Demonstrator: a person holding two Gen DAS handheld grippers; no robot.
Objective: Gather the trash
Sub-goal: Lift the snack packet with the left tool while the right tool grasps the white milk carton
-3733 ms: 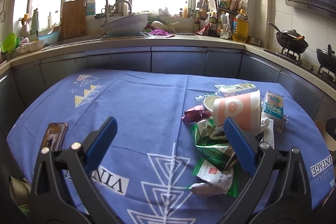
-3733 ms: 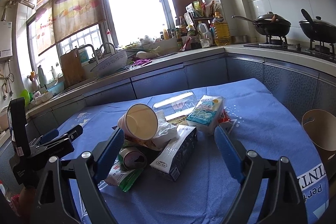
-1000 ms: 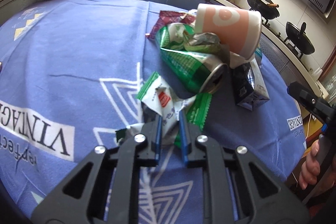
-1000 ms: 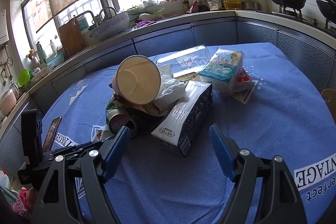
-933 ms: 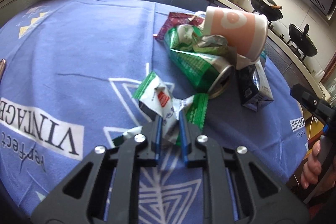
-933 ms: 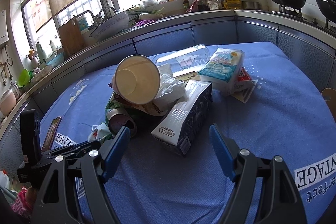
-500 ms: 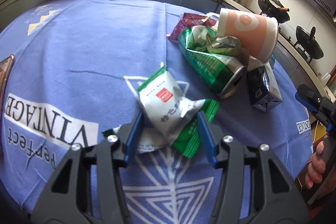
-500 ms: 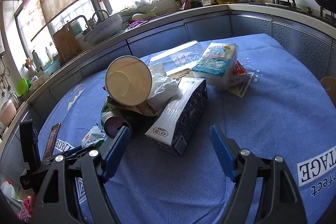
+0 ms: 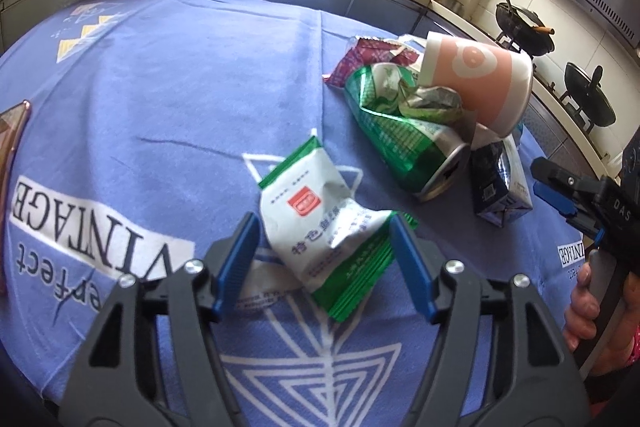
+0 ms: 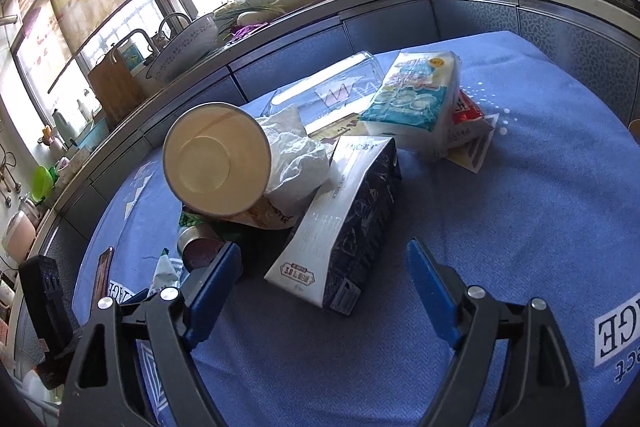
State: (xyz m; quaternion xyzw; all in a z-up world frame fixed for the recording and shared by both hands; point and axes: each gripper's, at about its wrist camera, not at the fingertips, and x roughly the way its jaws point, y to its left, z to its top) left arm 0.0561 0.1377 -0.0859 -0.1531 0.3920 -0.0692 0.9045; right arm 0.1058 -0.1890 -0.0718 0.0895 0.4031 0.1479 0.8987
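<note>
A white and green snack wrapper [image 9: 320, 215] lies on the blue tablecloth [image 9: 168, 115] between the open jaws of my left gripper [image 9: 324, 259], which no longer holds it. Behind it lie a crushed green can [image 9: 404, 143], a pink paper cup [image 9: 476, 79] on its side, a maroon wrapper [image 9: 364, 59] and a dark milk carton [image 9: 500, 183]. My right gripper [image 10: 324, 275] is open and empty, just in front of the milk carton [image 10: 348, 215]. The paper cup [image 10: 216, 155], crumpled tissue [image 10: 296, 155] and tissue pack [image 10: 416, 95] lie beyond it.
A phone [image 9: 10, 127] lies at the table's left edge. The kitchen counter [image 10: 360, 3] with bowl, bottles and woks curves behind the table. The other gripper and hand show at right in the left wrist view [image 9: 600, 211]. A clear plastic container [image 10: 332, 83] lies behind the pile.
My left gripper was shut on the snack wrapper, dragged it toward the near edge away from the pile, then opened and let it go. My right gripper moved closer to the milk carton.
</note>
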